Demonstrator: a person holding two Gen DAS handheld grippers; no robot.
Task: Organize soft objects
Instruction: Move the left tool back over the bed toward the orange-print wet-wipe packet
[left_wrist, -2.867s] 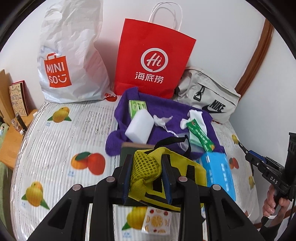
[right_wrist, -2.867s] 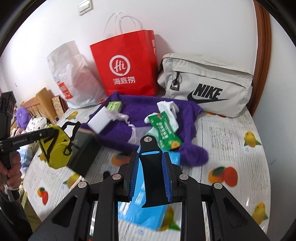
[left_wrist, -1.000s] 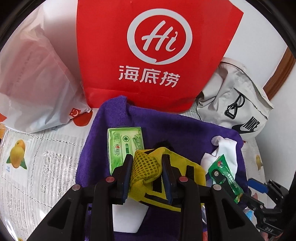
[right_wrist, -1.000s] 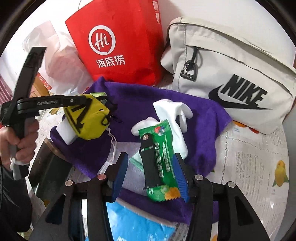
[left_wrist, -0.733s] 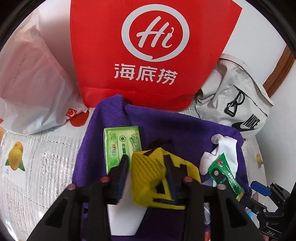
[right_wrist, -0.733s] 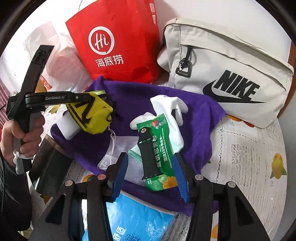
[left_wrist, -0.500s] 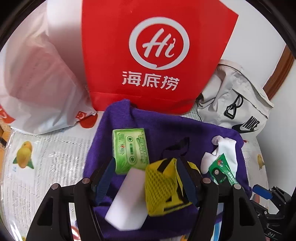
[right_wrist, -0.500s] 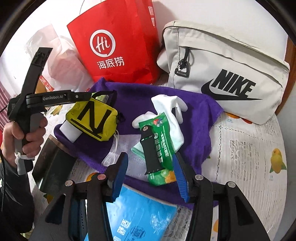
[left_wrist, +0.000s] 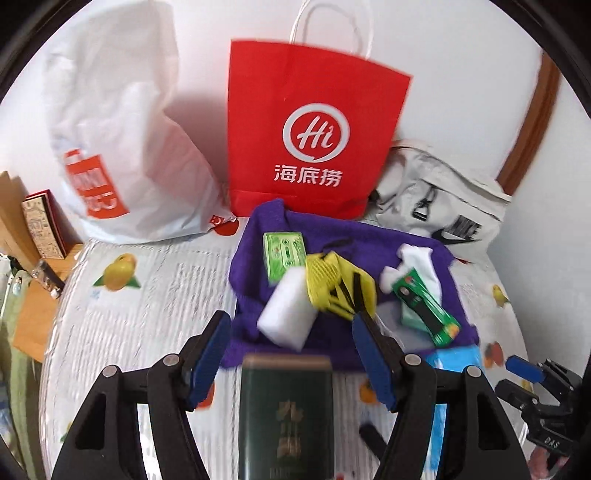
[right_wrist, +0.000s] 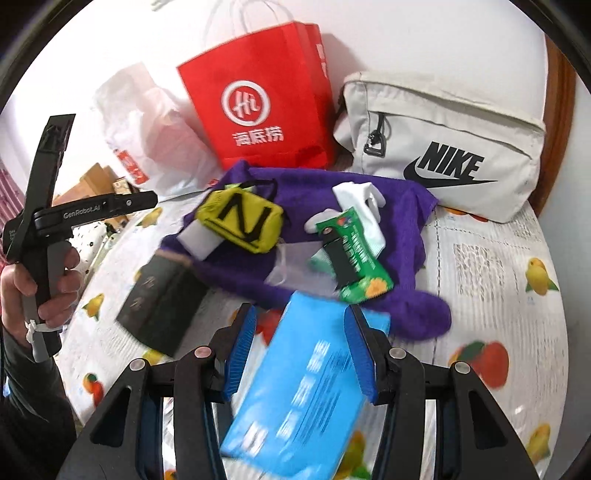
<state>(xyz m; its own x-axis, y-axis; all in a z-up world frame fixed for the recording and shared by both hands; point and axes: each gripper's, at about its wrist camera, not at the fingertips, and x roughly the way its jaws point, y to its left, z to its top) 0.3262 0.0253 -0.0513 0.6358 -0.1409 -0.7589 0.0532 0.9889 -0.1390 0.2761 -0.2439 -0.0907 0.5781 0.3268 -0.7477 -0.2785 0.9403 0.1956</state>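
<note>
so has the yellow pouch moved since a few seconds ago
Yes. The yellow pouch went from beside the purple towel's left edge onto it, and now rests against the white sponge.

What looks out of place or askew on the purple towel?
The yellow pouch lies tilted, propped on the white sponge block instead of flat on the purple towel. The green snack packet lies askew over the white sock.

The left gripper (left_wrist: 291, 354) hangs open with nothing between its blue pads (left_wrist: 208, 349). Beyond it the yellow pouch (left_wrist: 340, 288) lies on the purple towel (left_wrist: 332, 236), leaning on a white sponge (left_wrist: 290, 314). A dark green box (left_wrist: 284, 410) sits just below the jaws.
</note>
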